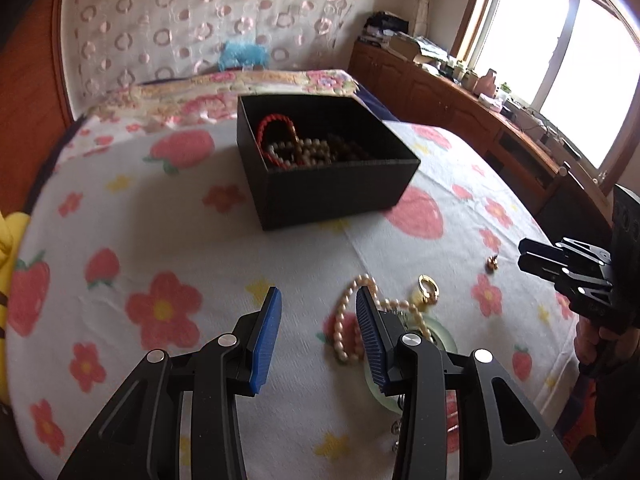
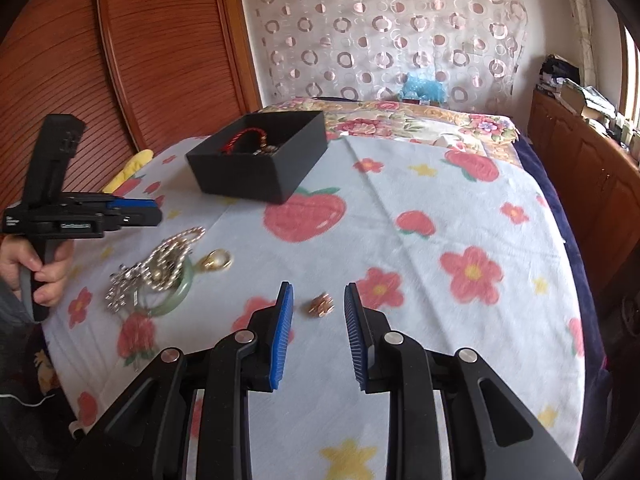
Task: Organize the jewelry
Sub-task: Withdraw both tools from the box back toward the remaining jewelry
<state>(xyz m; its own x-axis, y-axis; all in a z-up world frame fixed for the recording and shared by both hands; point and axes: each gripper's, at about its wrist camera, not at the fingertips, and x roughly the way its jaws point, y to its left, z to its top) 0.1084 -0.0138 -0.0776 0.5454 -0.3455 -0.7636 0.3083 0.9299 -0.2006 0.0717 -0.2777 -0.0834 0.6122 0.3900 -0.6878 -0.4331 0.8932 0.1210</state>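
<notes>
Left wrist view: the left claw (image 1: 318, 300) fills the bottom of the frame, its 2 blue pads spread apart with only the flowered bedspread (image 1: 168, 240) showing between them. The pearl necklace (image 1: 352, 320) lies just right of the gap, partly hidden behind the right-hand pad; whether the pad touches it I cannot tell. A pale green bangle (image 1: 444, 340) lies under the necklace, and a gold ring (image 1: 428, 286) rests just beyond it, toward the right. A small gold earring (image 1: 492, 263) sits farther right, near the right claw (image 1: 524, 256), which enters from the right edge. The black box (image 1: 336, 196) stands on the bed in the upper middle of the frame, well apart from the left claw, holding a red bracelet (image 1: 266, 128) and beaded strands.

In the right wrist view the right claw (image 2: 318, 300) is likewise spread and pinches nothing. The earring (image 2: 320, 305) lies on the bedspread beyond the pad tips, in line with the gap between them. At middle left lie the pearl necklace (image 2: 176, 250), a silver chain (image 2: 124, 288) and the bangle (image 2: 176, 298) in 1 heap. The left claw (image 2: 156, 214) hovers at the left edge, gripped by a hand (image 2: 46, 272).
</notes>
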